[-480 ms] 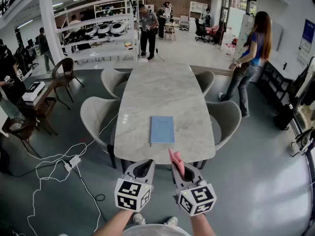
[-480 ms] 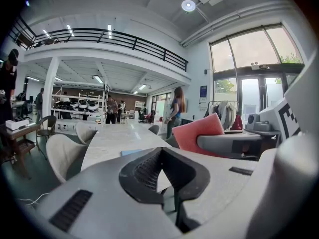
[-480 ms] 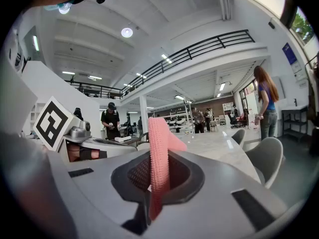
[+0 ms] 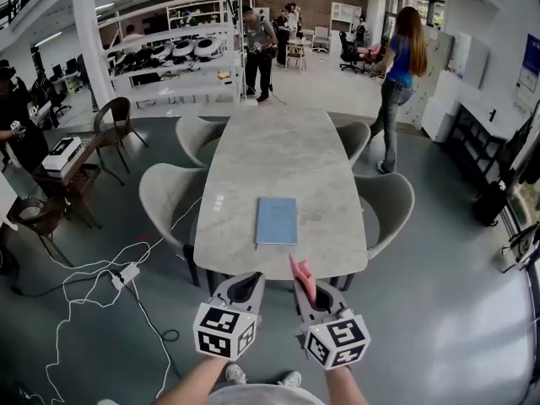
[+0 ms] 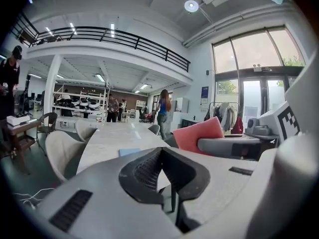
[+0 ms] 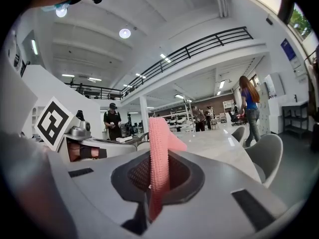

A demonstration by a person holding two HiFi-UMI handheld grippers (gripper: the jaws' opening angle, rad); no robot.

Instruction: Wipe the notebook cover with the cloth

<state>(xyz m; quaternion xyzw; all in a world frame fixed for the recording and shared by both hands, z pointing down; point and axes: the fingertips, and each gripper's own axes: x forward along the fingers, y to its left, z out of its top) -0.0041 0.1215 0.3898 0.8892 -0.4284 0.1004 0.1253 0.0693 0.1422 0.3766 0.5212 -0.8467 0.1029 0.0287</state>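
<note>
Notebook (image 4: 277, 220): a thin, pale blue rectangle with a plain cover, lying closed and flat near the close end of the long table (image 4: 278, 142), well apart from both your tools. The table top is grey, stone-patterned and round-cornered. Your right gripper (image 4: 309, 289) has its jaws pressed together on the cloth (image 6: 158, 148), a pink, nubbly piece that stands up out of the pinch in a narrow fold, its tip drooping to one side. Your left gripper (image 4: 245, 288) has its dark ribbed pads closed on each other with nothing between them. You hold both side by side, short of the table's near edge, pointing toward the notebook, forearms low. Rounded grey shell chairs (image 4: 169, 197) ring the table.
</note>
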